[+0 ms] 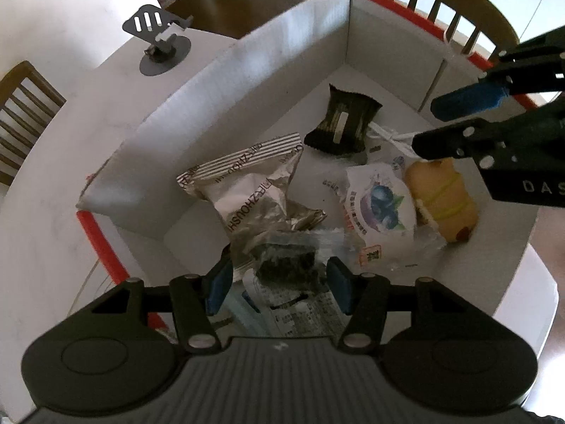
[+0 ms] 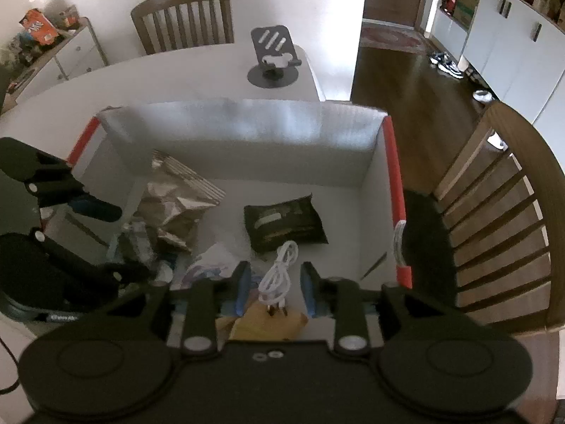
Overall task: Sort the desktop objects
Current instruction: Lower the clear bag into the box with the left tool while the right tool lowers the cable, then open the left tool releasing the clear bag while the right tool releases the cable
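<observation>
Box: a white cardboard box (image 1: 275, 53) with red edges stands on the white table (image 1: 53, 176); every place below is given relative to this box.
Contents: inside on the floor lie a silver snack bag (image 1: 247, 183), a black packet (image 1: 342, 120), a blueberry-printed packet (image 1: 381, 205), a bread roll in clear wrap (image 1: 441, 194) and a coiled white cable (image 2: 279, 272); gathering them in one container looks like the sorting itself.
Left claw: the left claw (image 1: 279, 282) hangs over the box's near wall, its blue pads spread to either side of a clear packet with dark contents (image 1: 286, 265). The pads look apart from the packet, so I judge it released, either just dropped or about to be gripped; which one cannot be told.
Right claw: the right claw (image 2: 273, 291) hovers inside the box near its right wall, fingers spread wide and gripping nothing, with the cable and the bread roll right below it.
Why so held: both claws point downward into the box, which suits dropping or arranging things on its floor rather than carrying them.
Outside the box: a grey phone stand (image 2: 273, 60) sits on the table beyond the far wall, well apart and untouched.
Risk: the two claws work close together over the same heap and could knock each other.
</observation>
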### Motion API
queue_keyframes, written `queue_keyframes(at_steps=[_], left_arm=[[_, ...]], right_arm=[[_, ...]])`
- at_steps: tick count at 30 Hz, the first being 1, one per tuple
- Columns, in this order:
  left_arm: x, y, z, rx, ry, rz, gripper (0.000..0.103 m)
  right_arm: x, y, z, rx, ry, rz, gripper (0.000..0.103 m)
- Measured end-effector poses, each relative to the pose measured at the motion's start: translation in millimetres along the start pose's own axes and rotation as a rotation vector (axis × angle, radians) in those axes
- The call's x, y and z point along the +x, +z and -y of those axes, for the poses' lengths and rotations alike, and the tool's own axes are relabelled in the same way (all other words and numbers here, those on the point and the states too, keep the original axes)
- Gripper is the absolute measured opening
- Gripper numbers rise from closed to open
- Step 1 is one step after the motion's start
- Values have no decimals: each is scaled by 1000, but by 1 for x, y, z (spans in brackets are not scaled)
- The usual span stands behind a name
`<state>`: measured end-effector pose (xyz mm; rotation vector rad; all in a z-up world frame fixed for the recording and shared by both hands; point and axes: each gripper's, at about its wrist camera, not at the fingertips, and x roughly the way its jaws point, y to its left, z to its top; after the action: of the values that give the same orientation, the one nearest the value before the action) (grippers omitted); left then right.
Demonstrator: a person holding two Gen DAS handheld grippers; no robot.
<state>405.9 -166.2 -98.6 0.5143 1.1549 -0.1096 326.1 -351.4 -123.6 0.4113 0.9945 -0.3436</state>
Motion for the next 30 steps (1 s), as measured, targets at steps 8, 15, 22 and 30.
queue_keyframes(at_steps=[8, 15, 22, 30], left_arm=[[-24, -5, -2, -21, -29, 58, 57], [-45, -12, 0, -26, -50, 104, 57], [-62, -19, 1, -37, -63, 144, 57], [-86, -35, -1, -48, -95, 195, 57]], right_arm=[[-21, -1, -4, -6, 22, 17, 32], [-38, -5, -9, -3, 36, 22, 32], [-56, -9, -19, 0, 42, 30, 33], [-74, -12, -31, 7, 47, 49, 33]])
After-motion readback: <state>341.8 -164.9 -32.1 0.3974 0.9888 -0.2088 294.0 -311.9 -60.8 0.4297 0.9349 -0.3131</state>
